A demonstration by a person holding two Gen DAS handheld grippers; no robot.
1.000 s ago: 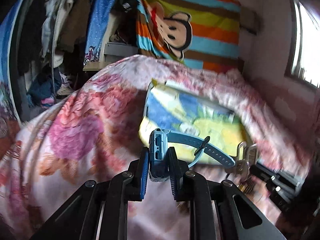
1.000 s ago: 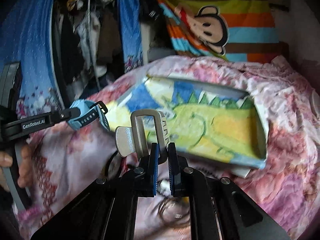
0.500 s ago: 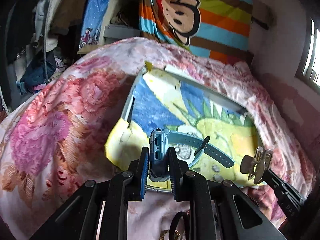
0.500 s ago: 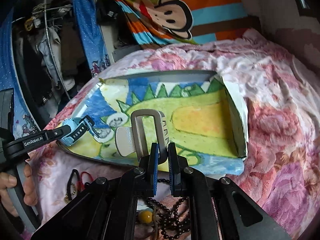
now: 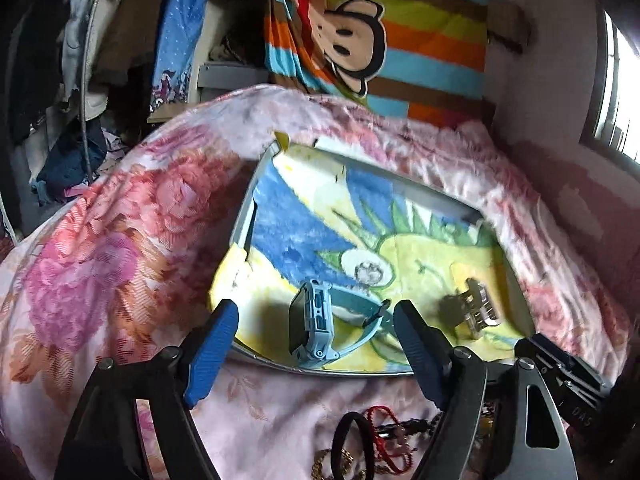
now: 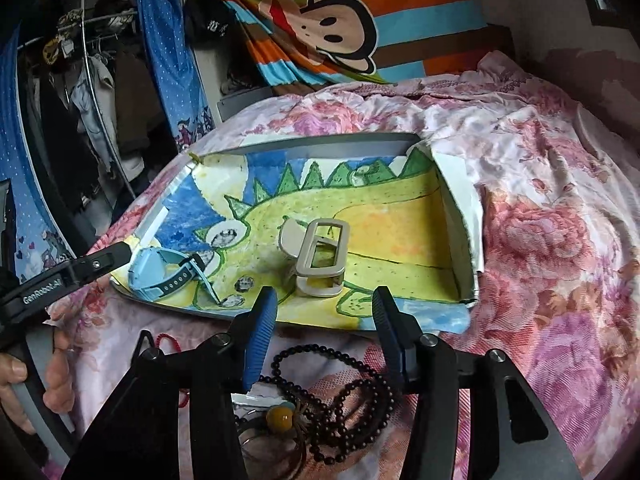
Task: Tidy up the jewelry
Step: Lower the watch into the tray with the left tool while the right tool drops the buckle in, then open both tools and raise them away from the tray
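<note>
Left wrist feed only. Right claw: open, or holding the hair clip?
Observer: Open. The right claw has its jaws wide apart, and the hair clip sits free in the tray.
Operator: Clip looks blurry here. How is it lying?
Observer: Propped up and tilted, with its beige rectangular frame facing the right camera.
Operator: What's under the right claw?
Observer: A dark bead bracelet with an amber bead, on the bedspread outside the tray.
</note>
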